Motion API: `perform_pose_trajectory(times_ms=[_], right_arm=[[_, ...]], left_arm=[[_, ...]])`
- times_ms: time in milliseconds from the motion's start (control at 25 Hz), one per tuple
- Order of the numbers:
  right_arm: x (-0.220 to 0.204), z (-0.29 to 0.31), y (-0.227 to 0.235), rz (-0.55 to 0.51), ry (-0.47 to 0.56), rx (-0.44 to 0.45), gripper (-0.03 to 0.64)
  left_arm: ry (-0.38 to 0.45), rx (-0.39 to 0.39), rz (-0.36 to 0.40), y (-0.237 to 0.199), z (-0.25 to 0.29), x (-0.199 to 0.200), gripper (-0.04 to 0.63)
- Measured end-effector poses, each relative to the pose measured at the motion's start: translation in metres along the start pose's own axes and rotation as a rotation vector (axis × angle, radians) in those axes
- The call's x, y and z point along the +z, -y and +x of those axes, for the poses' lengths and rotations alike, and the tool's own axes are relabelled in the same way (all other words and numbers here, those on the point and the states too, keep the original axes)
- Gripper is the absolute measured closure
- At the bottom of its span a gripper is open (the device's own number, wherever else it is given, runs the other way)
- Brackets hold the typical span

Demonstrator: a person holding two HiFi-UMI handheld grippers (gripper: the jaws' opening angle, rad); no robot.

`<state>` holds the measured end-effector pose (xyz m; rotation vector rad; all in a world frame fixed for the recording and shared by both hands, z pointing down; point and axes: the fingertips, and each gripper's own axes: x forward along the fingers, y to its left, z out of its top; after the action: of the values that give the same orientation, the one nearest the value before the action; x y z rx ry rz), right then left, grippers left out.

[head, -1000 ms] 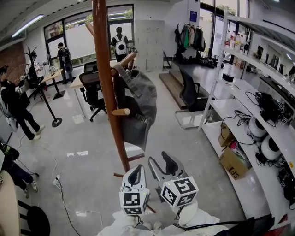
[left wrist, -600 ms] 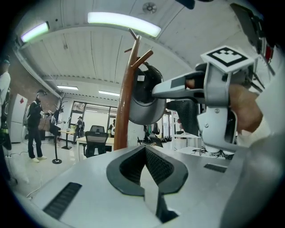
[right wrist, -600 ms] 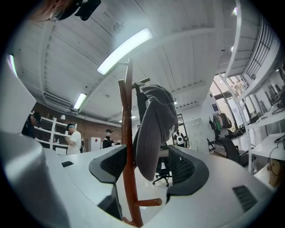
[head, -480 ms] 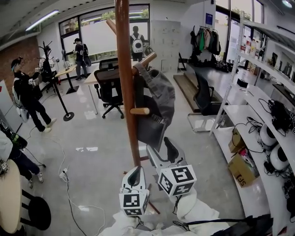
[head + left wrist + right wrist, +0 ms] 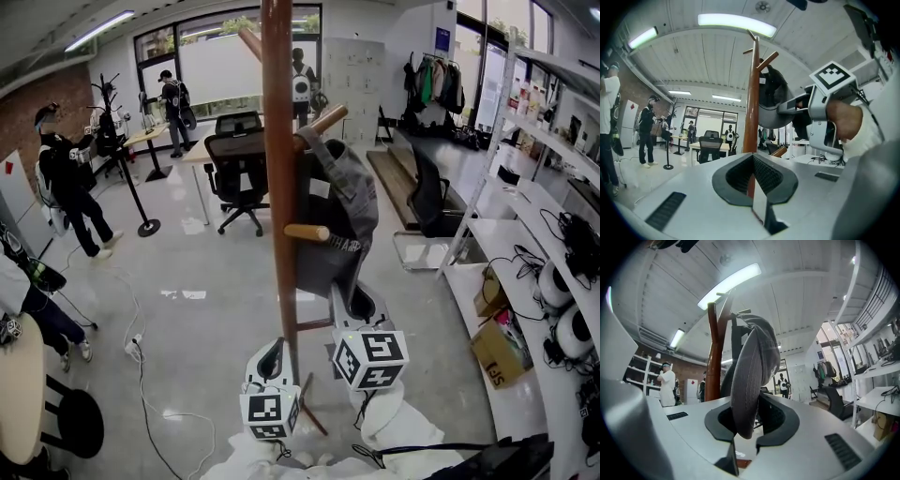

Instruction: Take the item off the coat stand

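Note:
A grey cap (image 5: 352,202) hangs from an upper peg (image 5: 323,122) of the brown wooden coat stand (image 5: 278,169), with its stitched brim (image 5: 747,380) pointing down and darker fabric behind it. My right gripper (image 5: 361,305) reaches up under the cap. Its jaws have just been closing, and they now press on the brim (image 5: 746,420). My left gripper (image 5: 274,349) is shut and holds nothing, low beside the pole (image 5: 752,108). The left gripper view also shows the cap (image 5: 771,101) with the right gripper's jaws at it.
A lower peg (image 5: 307,232) juts out just left of the cap. Office chairs (image 5: 236,173) and desks stand behind the stand. White shelving (image 5: 525,225) with boxes lines the right. People stand at the left and by the far windows. A cable (image 5: 141,375) trails across the floor.
My right gripper has risen to the cap and its jaws have come together round the brim. Both grippers have drawn closer to the stand, which now fills the middle of the head view.

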<state>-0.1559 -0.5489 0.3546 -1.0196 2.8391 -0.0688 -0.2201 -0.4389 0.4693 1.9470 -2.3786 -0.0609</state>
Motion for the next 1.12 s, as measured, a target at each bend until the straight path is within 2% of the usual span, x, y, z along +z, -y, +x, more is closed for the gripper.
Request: perform_pose_trajectory(times_ms=[160,640,1120], right_arm=[[0.001,0.000,0.009,0.021,0.012,-0.029,0.579],[0.019,-0.001,0.030,0.150,0.073,-0.046,0.586],[0.051,0.008,0.042,0.149,0.129,-0.059,0.586]], left_arm=[[0.000,-0.005,0.001,0.000,0.005,0.001,0.606],[0.002,-0.043,0.007,0.008,0.016,0.001,0.606],[0.005,-0.041,0.007,0.001,0.017,-0.002,0.606]])
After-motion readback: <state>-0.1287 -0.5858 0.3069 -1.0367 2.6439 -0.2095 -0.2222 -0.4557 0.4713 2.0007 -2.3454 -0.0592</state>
